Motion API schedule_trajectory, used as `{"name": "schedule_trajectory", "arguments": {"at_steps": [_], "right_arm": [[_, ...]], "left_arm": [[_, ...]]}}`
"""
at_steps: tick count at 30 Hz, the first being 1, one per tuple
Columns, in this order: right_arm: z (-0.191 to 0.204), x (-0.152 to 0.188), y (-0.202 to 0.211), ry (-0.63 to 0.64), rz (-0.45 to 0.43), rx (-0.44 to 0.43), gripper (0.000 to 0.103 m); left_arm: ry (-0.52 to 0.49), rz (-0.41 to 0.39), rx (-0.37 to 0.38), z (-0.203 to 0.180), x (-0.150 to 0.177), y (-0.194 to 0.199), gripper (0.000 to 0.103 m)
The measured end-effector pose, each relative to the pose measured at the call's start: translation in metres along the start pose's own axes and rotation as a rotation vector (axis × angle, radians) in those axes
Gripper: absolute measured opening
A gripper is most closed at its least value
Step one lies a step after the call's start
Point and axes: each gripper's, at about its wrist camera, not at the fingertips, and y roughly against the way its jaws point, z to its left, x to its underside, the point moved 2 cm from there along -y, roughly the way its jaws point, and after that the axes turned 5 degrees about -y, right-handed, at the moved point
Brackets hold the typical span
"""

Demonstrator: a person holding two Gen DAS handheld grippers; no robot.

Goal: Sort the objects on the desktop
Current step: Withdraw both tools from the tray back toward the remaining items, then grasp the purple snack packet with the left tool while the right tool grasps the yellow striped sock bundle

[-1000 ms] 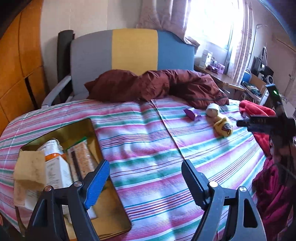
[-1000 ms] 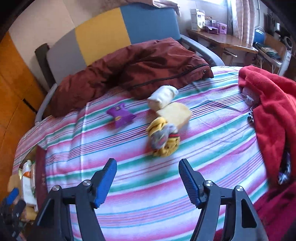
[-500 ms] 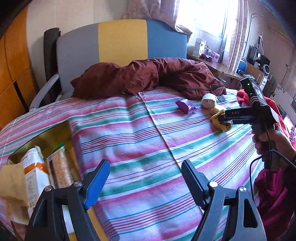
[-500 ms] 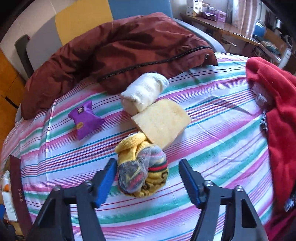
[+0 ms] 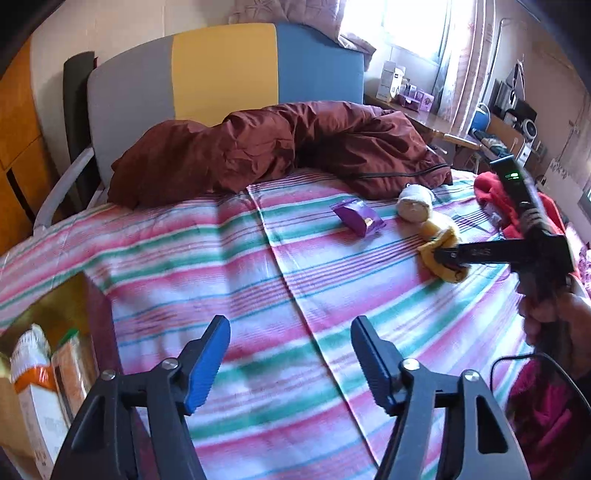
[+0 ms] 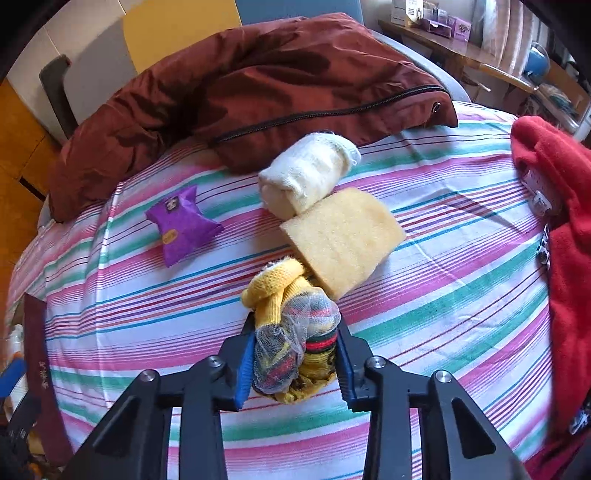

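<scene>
Jaws of the right gripper [image 6: 294, 360] clamp one yellow sock bundle [image 6: 291, 332]; beyond lie one sponge [image 6: 341, 236], one white roll [image 6: 308, 177], one purple packet [image 6: 181, 225]. Left gripper [image 5: 290, 363] gapes beside one box [image 5: 55, 354] holding cartons.

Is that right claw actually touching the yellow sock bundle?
Touching. In the right wrist view, the right claw has both fingers pressed against the sides of the yellow sock bundle.

Domestic bedroom: bed [image 5: 221, 258] under striped cover, padded headboard [image 5: 221, 70] behind it, curtained window [image 5: 424, 29] and cluttered desk [image 5: 443, 122] right of headboard.
</scene>
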Motion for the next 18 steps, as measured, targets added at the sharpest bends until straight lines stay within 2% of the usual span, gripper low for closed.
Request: {"name": "schedule_trajectory", "arguments": {"at_steps": [3,11,15,18], "right_arm": [[-0.001,0.000,0.007,-0.021,-0.003,-0.029,0.037],[-0.001,-0.002,0.038,-0.041,-0.087,-0.093,0.037],[-0.005,-0.004,0.045,-0.063,-0.094,-0.116,0.038],[-0.002,-0.008,0.045,-0.075,-0.101,-0.136,0.038]], "left_arm": [[0.002,0.006,0.029,-0.004,-0.014,-0.014,0.068],[-0.050,0.026,0.089,-0.026,-0.056,-0.062,0.068],[-0.182,0.026,0.128,-0.047,-0.078,-0.092,0.069],[-0.324,0.031,0.144,-0.063,-0.089,-0.114,0.071]]}}
